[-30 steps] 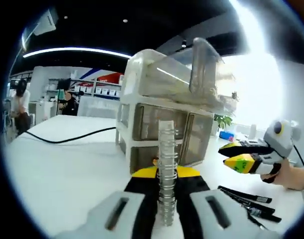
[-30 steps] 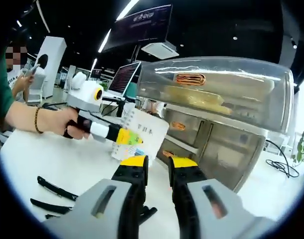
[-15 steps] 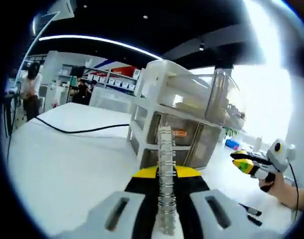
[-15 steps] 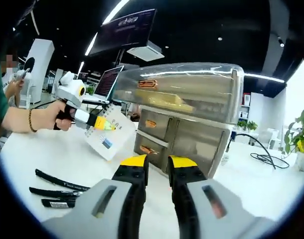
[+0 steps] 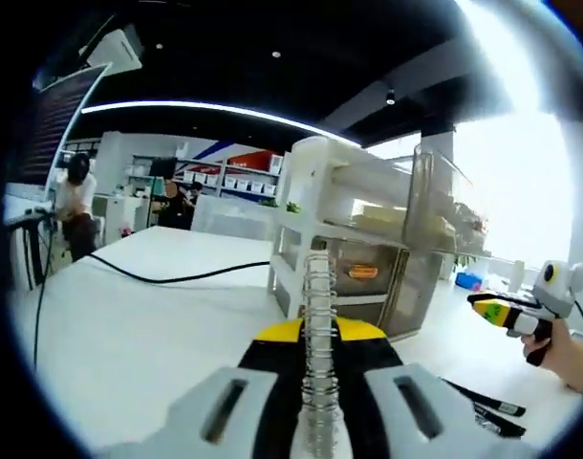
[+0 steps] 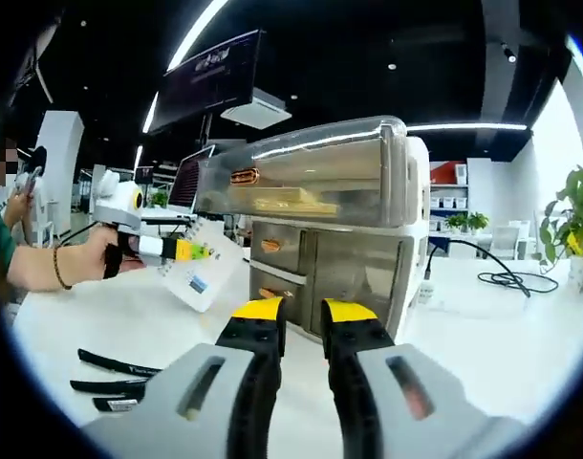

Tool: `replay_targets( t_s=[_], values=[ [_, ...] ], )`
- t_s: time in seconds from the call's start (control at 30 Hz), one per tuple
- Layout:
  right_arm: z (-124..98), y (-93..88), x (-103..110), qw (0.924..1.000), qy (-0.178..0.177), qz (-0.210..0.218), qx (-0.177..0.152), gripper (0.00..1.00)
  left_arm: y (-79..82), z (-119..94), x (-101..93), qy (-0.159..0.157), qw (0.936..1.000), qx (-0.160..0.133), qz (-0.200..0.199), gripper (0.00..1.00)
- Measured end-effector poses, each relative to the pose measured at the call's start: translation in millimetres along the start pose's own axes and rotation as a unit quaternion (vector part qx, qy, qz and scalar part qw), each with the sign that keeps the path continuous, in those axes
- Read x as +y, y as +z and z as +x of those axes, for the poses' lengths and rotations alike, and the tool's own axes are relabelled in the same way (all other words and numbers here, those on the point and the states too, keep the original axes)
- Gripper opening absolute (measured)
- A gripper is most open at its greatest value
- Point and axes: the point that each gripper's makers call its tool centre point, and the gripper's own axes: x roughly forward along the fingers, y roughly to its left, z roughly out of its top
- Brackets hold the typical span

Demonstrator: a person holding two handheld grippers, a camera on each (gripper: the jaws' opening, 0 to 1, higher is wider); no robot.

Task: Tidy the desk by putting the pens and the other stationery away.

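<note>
Trailing black cable [image 5: 167,279] crosses white desk [image 5: 129,335]; dark ceiling, strip lights.

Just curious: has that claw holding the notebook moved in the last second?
Yes. The left claw and its spiral notebook have pulled back leftward from the drawer unit.

No legible text; print on notebook [image 6: 201,277] cover and drawer unit [image 6: 320,239] labels too small.
</note>
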Motion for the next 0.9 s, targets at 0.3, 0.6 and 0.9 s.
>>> replay_targets(
  t_s=[0.3, 0.6, 0.9],
  values=[
    [-6, -3.4, -9, 0.9999, -0.01, -0.009, 0.008, 0.19, 10.1, -4, -6.5, 0.009, 0.9993, -0.007, 0.035, 0.12],
    [-12, -7.1, -4, 0.9998, -0.001, -0.01, 0.017, 0.19, 38.0, -19, -4.3, 0.019, 0.9981, -0.055, 0.02, 0.12],
    [-7, -1.3, 12, 0.9997, 0.01, -0.008, 0.019, 0.19, 70.4, -32, -8.7, 0.019, 0.9957, -0.091, -0.007, 0.12]
  ],
)
